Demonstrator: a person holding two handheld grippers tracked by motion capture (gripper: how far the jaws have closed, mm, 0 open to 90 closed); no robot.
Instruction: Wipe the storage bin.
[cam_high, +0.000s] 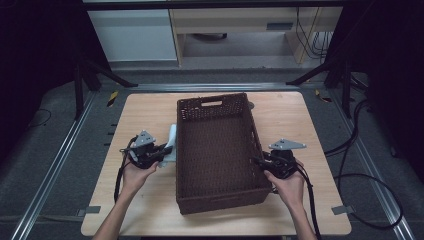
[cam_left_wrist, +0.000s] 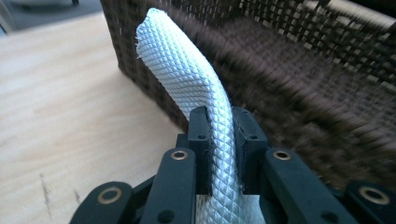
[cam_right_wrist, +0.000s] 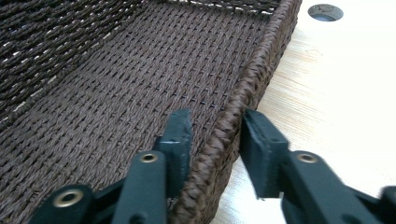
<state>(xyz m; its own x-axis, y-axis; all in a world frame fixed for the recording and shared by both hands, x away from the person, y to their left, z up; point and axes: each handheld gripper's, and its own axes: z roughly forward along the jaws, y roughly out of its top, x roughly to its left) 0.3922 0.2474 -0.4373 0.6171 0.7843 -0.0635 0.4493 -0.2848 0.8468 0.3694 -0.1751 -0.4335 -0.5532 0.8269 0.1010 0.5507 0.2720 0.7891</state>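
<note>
Left gripper (cam_left_wrist: 219, 135) is clamped on a white, diamond-textured cloth strip (cam_left_wrist: 187, 79), which sits pinched upright between the pads and bends over toward the left outer wall of the wicker basket (cam_high: 216, 150); in the high view the strip (cam_high: 171, 141) lies just beside that wall, outside it. Judgement: the strip is light, soft and floppy, so it will droop from any single pinch; the present hold near one end looks adequate, and the weave should give some friction. Right gripper (cam_right_wrist: 215, 140) straddles the basket's right rim (cam_right_wrist: 243, 102), one jaw inside and one outside, with a gap showing on the outer side; not pressing. Basket looks stiff, light and empty; its rim is the natural hold. The basket wall stands between strip and interior, so the strip must clear it. Table (cam_high: 295, 120) bears a round hole (cam_right_wrist: 325, 11) beyond the rim.
</note>
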